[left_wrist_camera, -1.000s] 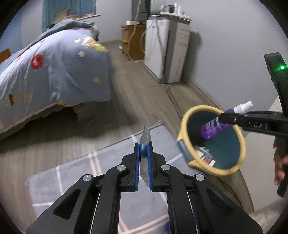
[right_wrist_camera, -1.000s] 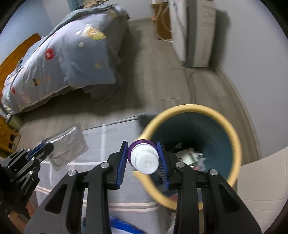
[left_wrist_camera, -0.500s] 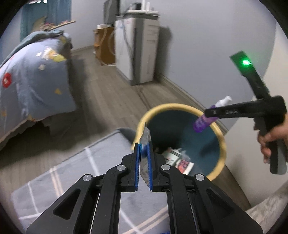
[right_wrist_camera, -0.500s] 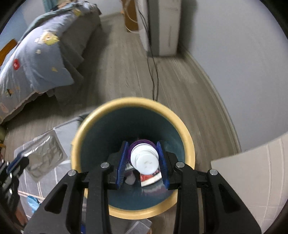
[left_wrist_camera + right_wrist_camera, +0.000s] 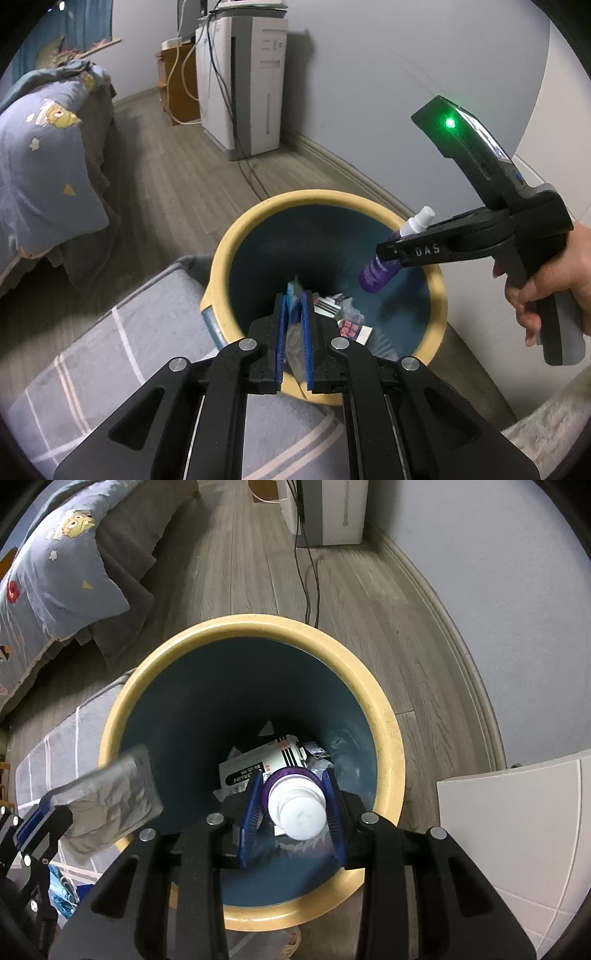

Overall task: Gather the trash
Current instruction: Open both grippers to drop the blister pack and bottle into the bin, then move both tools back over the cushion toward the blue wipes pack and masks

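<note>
A yellow-rimmed bin (image 5: 236, 236) with a dark teal inside stands on the floor and holds several bits of trash; it fills the right wrist view (image 5: 388, 723). My left gripper (image 5: 294, 299) is shut on a silver foil wrapper (image 5: 110, 801), held over the bin's near rim. The wrapper shows edge-on between the blue pads (image 5: 293, 332). My right gripper (image 5: 295, 786) is shut on a purple spray bottle (image 5: 297, 808) with a white cap, held over the bin's opening. The bottle (image 5: 380, 269) also shows in the left wrist view, tilted, in the right gripper (image 5: 388, 254).
A grey checked rug (image 5: 110, 362) lies against the bin. A bed with a blue quilt (image 5: 40, 155) stands at the left. A white appliance (image 5: 251, 81) with cables stands by the wall (image 5: 388, 92). A white cabinet (image 5: 517, 830) is right of the bin.
Both grippers have moved over the bin. The bottle went from beside the rim to above the opening, and the wrapper moved from over the rug to the bin's near rim.
</note>
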`<state>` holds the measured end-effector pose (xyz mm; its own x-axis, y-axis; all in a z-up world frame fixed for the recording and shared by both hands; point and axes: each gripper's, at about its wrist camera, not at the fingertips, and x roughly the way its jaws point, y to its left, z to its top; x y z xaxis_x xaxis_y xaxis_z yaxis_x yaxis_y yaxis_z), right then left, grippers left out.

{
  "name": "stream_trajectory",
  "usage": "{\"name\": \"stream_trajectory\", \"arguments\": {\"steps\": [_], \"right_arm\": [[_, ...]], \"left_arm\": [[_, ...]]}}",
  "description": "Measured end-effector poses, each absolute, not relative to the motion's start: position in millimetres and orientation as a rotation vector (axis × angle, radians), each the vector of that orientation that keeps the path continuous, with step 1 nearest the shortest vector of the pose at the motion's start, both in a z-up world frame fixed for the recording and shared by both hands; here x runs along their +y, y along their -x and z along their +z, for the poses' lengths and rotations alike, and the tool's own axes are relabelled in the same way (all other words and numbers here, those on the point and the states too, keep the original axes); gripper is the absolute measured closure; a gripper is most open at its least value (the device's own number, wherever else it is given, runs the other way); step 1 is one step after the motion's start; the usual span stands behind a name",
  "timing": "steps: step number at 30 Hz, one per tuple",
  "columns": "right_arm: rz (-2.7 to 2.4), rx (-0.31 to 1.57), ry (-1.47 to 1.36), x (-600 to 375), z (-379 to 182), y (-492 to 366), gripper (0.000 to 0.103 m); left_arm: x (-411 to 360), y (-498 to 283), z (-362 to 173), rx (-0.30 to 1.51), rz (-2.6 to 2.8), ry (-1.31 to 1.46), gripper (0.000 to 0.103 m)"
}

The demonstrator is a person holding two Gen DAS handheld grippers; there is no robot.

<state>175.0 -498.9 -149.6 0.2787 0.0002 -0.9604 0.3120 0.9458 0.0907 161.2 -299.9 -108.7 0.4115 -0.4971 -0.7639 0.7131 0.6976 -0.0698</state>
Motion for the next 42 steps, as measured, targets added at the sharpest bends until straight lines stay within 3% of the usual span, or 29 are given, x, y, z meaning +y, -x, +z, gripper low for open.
{"name": "stream_trajectory", "arguments": {"steps": [4, 7, 9, 12, 15, 17, 19, 22, 42], "right_arm": [[-0.210, 1.282, -0.306, -502.0, -155.1, -179.4, 0.070], [-0.220, 1.258, -0.325, -505.0, -151.5, -180.5, 0.060], [-0.219, 1.240, -0.340, -505.6, -147.6, -182.7, 0.059], [-0.218, 1.235, -0.348, -504.2, -145.3, -184.7, 0.046], [-0.229, 1.226, -0.340, -502.2, -140.2, -184.9, 0.034], [-0.242, 1.208, -0.339, -503.1, -134.1, -182.9, 0.018], [-0.254, 1.185, -0.347, -504.5, -126.8, -180.0, 0.010], [-0.272, 1.152, -0.359, -505.3, -114.2, -173.4, 0.006], [-0.150, 1.068, -0.460, -420.6, -57.5, -115.1, 0.006]], "left_arm": [[-300.8, -160.4, -109.6, 0.842, -0.773, -0.279, 0.094], [-300.3, -162.1, -111.3, 0.844, -0.769, -0.283, 0.094], [-299.5, -162.6, -111.9, 0.843, -0.766, -0.285, 0.092], [-295.0, -162.6, -109.8, 0.841, -0.750, -0.290, 0.083], [-287.1, -161.6, -105.9, 0.834, -0.728, -0.279, 0.050], [-281.4, -161.1, -100.4, 0.815, -0.699, -0.272, 0.028], [-273.0, -160.5, -94.8, 0.808, -0.658, -0.266, 0.014], [-259.6, -161.3, -89.2, 0.819, -0.626, -0.241, 0.011], [-130.5, -114.7, -45.9, 0.806, -0.392, -0.218, 0.008]]}}
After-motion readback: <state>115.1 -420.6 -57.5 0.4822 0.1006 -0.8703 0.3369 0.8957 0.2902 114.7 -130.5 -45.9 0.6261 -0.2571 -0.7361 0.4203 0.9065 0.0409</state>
